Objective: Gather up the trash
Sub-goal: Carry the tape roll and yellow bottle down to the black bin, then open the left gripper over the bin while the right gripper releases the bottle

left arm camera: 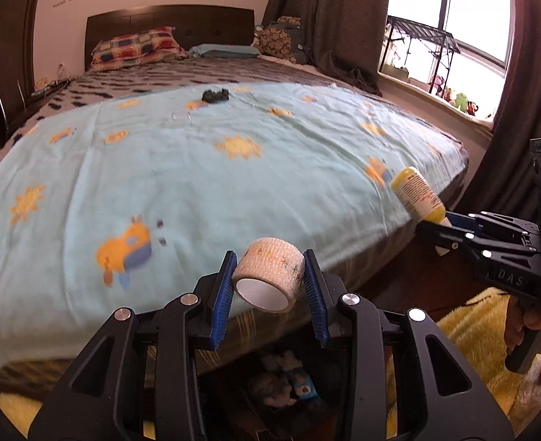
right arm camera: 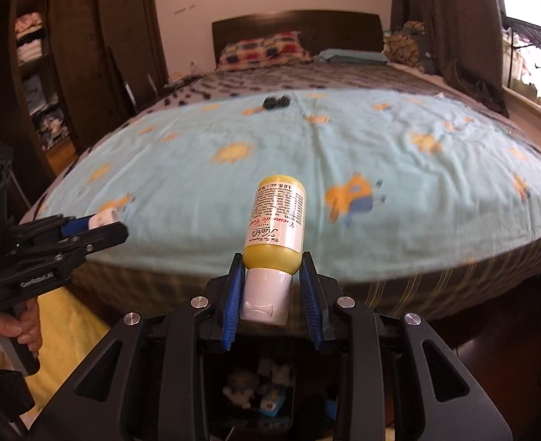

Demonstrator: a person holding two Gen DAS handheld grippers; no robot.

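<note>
**Operator:** Report the condition of both tools.

**Supervisor:** The left gripper (left arm camera: pixel 270 273) is clamped on a roll of gauze tape (left arm camera: pixel 268 279), pads pressing on the roll's two flat sides with the core tilted toward the camera. The right gripper (right arm camera: pixel 273 286) is clamped on a yellow lotion bottle (right arm camera: pixel 278 233), seized at the white cap with the base pointing out to 12 o'clock. Both items hang in the air over the foot edge of the blue sun-print blanket (left arm camera: pixel 197 169).

**Operator:** Where should they go?

**Supervisor:** No bin is in view; I cannot tell its place. Carry level, without squeezing further. The bottle is held only at its narrow end, so it may pivot; avoid fast swings.

**Operator:** Anything left?

**Supervisor:** A small dark item (left arm camera: pixel 215 94) lies on the blanket at 12 o'clock, likely the next pickup.
</note>
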